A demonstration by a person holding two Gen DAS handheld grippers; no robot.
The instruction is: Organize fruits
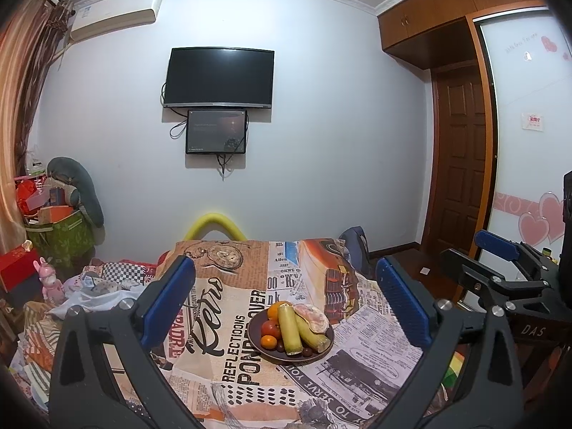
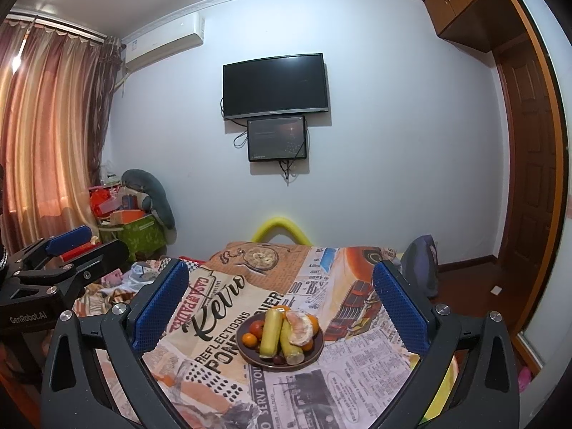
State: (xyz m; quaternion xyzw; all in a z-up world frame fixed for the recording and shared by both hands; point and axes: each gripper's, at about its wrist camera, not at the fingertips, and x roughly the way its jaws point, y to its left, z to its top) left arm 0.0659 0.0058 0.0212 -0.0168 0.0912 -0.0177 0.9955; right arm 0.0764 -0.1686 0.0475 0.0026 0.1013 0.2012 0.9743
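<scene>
I have both tools raised above the table with nothing between their fingers. My left gripper (image 1: 286, 300) has its blue-padded jaws spread wide, and my right gripper (image 2: 280, 304) is spread just as wide. Each frames the round dark brown plate (image 1: 258, 321) that sits near the middle of the newspaper-print tablecloth (image 1: 228, 375). On the plate I see two yellow-green cut stalk pieces (image 1: 289, 332) lying side by side, a peeled pale citrus fruit (image 1: 311, 316) resting on top of them, a red tomato (image 1: 270, 329), a small orange tangerine (image 1: 269, 341) at the left edge, another orange fruit (image 1: 277, 308) at the far side, and small dark red fruits (image 1: 306, 351) at the near rim. Neither tool touches the plate. In the left wrist view the right gripper shows at the right edge, well apart from the fruit
</scene>
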